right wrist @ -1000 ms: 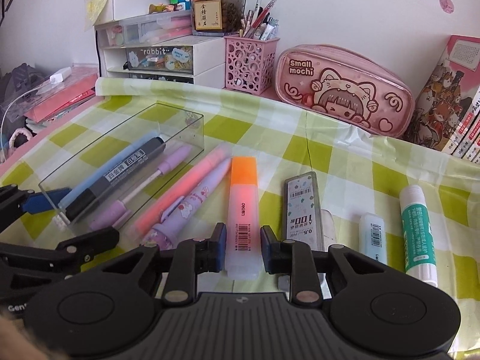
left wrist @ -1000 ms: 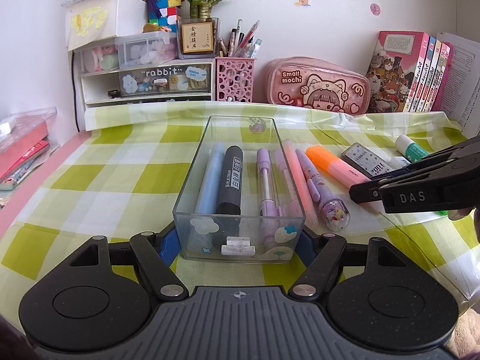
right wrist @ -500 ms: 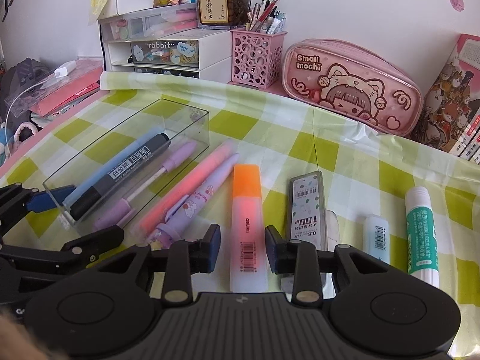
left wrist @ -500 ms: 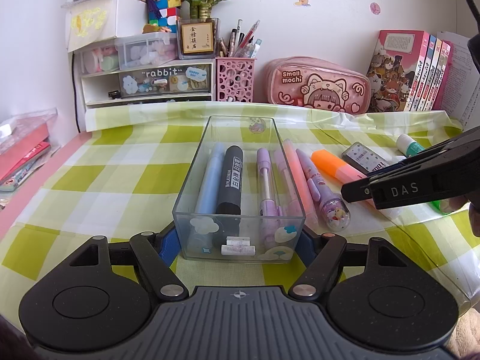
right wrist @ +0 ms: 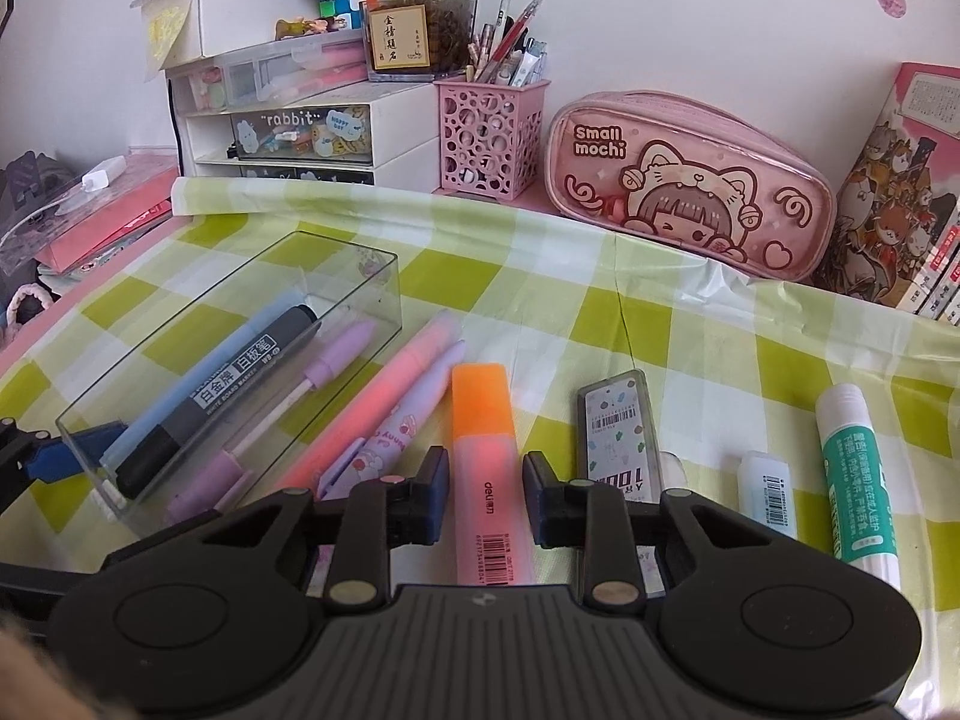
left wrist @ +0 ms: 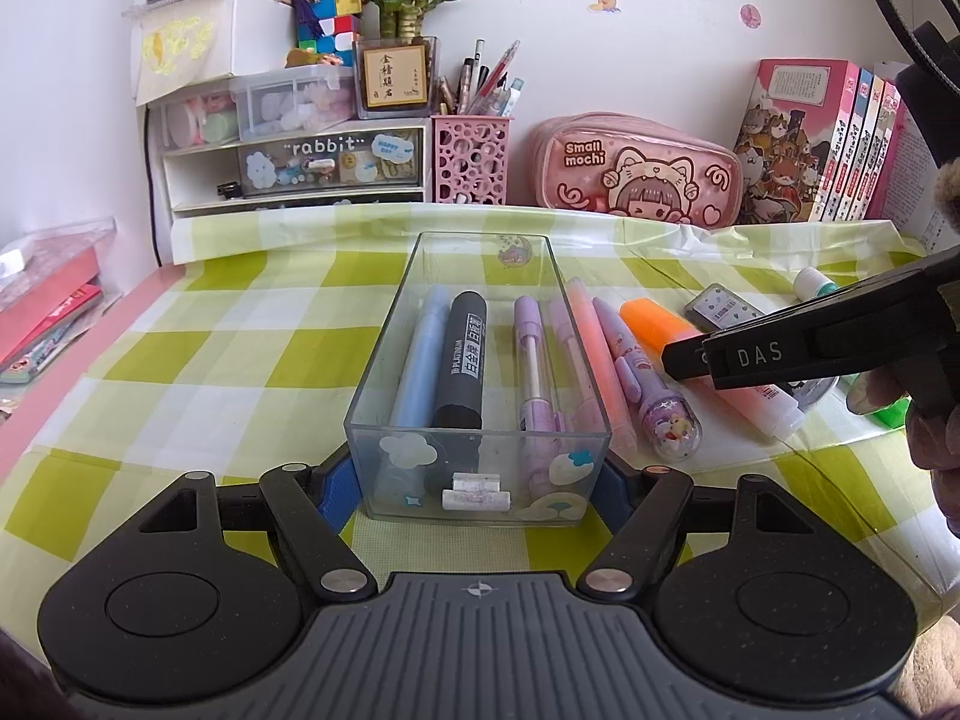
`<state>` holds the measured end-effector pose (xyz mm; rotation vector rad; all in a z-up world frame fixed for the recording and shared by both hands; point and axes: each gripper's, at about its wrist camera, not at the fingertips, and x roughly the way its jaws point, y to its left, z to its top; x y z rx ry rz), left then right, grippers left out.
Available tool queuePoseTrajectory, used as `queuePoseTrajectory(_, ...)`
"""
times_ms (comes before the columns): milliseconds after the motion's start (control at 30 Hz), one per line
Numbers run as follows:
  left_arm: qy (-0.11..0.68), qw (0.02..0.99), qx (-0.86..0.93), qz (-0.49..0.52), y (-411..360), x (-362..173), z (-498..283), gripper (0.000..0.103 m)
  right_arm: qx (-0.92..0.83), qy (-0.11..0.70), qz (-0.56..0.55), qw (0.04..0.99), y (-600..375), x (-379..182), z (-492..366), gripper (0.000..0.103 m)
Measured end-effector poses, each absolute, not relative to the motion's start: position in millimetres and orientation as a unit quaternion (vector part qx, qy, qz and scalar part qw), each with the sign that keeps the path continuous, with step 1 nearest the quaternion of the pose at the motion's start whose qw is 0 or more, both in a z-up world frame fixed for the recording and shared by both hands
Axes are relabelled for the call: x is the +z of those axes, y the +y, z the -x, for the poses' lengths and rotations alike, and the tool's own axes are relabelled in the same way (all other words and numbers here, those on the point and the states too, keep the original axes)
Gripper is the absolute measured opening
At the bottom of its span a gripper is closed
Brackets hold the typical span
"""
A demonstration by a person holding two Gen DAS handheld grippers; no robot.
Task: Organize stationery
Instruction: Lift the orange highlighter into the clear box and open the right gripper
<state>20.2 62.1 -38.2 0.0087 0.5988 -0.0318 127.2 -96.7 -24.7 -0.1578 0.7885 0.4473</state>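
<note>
My left gripper (left wrist: 477, 480) is shut on the near end of a clear plastic box (left wrist: 480, 252), one pad on each side wall. Inside lie a blue pen (left wrist: 420, 360), a black marker (left wrist: 462, 360) and purple pens (left wrist: 531, 360). Right of the box, a pink highlighter (right wrist: 390, 396) and a purple pen (right wrist: 414, 414) rest on the checked cloth. My right gripper (right wrist: 485, 474) straddles an orange highlighter (right wrist: 480, 408) lying flat; its jaws are closing, and the pads meet the highlighter's sides. In the left wrist view the right gripper (left wrist: 684, 357) reaches in over that highlighter (left wrist: 654, 321).
Right of the highlighter lie a lead case (right wrist: 615, 426), a small white stick (right wrist: 768, 492) and a glue stick (right wrist: 852, 468). Along the back wall stand a drawer unit (right wrist: 300, 132), a pink pen cup (right wrist: 489, 138), a pink pencil case (right wrist: 690, 180) and books (right wrist: 900, 210).
The right jaws widened around the orange highlighter half a second ago and have come back in against it. The left gripper and the box have stayed put.
</note>
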Motion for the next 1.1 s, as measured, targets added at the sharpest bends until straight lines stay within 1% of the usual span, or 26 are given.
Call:
queuePoseTrajectory(300,0.295,0.955,-0.016,-0.004,62,-38,-20,0.073,0.202,0.389,0.062,0.897,-97,-24,-128,0.022)
queuePoseTrajectory(567,0.295,0.955,-0.015,-0.004,62,-38,-20,0.073,0.201,0.409,-0.015,0.890,-111,-18,-132,0.022)
queuePoseTrajectory(933,0.295,0.955,-0.015,-0.005,62,-38,-20,0.073,0.209,0.410,-0.125,0.879,-121,4,-130,0.022)
queuePoseTrajectory(1100,0.295,0.955,-0.015,-0.005,62,-38,-20,0.073,0.220,0.407,-0.156,0.873,-114,14,-129,0.022)
